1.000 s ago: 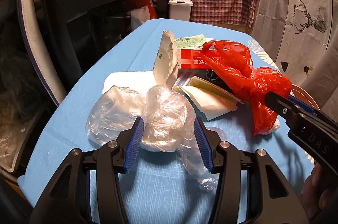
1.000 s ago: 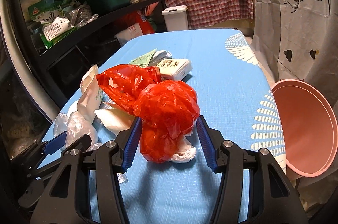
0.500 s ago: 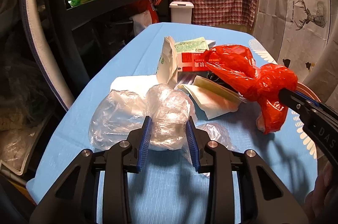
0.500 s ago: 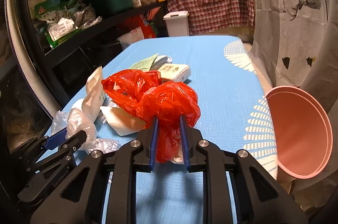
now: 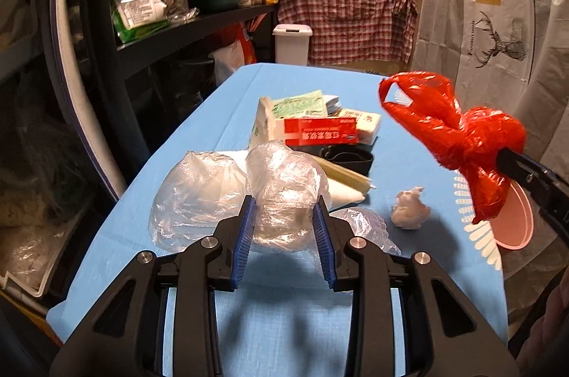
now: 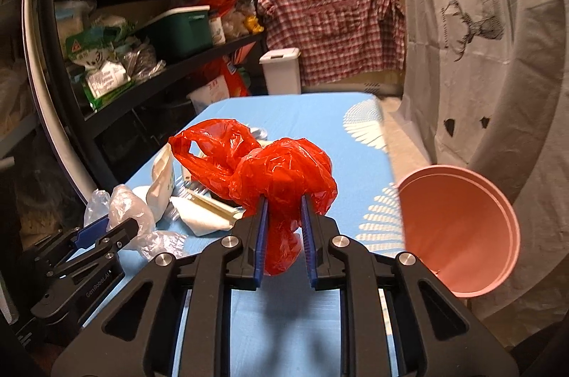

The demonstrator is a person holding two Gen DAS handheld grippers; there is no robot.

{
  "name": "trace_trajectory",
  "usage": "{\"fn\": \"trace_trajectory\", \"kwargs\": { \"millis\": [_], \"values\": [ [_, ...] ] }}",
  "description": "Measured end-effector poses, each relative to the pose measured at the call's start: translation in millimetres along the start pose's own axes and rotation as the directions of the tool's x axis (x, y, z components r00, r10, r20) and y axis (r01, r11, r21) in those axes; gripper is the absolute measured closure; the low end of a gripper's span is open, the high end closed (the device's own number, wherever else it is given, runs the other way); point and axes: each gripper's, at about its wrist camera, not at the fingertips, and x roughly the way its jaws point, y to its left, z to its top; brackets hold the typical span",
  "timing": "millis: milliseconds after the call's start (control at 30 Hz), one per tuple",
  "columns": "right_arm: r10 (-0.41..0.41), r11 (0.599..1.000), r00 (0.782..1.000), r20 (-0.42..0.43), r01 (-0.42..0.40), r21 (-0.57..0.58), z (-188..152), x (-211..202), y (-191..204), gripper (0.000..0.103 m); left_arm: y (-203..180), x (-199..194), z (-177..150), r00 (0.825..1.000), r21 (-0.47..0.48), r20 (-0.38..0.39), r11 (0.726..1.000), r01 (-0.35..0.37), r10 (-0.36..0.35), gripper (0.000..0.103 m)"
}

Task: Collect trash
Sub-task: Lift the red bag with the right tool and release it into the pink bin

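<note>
Left wrist: left claw [image 5: 284, 227] pinching clear plastic bag [image 5: 281, 195], barely off blue counter [image 5: 227, 113]. Lift higher before carrying.

Right wrist: right claw [image 6: 283, 227] clamped on red bag [image 6: 284, 174], airborne beside pink bin [image 6: 458, 227]. Swing over rim, then release.

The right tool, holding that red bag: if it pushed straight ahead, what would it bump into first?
Probably nothing soon: beyond the red bag in the right tool, only bare blue tablecloth shows, though depth is unclear.
</note>
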Motion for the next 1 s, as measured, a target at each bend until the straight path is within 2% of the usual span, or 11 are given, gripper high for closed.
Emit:
{"fn": "trace_trajectory", "kwargs": {
  "millis": [267, 533, 1000],
  "values": [
    [-0.043, 0.999, 0.997, 0.057, 0.042, 0.014, 11, -40, -23, 0.085, -16, -22, 11, 0.999, 0.040, 0.034, 0.999, 0.025, -0.026, 0.070],
    [-0.125, 0.991, 0.988, 0.095, 0.120, 0.052, 29, -67, -59, 0.085, -36, -36, 27, 0.997, 0.068, 0.056, 0.996, 0.058, -0.062, 0.070],
    [-0.249, 0.962, 0.964, 0.092, 0.235, 0.138, 46, -72, -128, 0.085, -107, -30, 59, 0.977, 0.170, 0.067, 0.967, 0.191, -0.205, 0.070]
  ]
}}
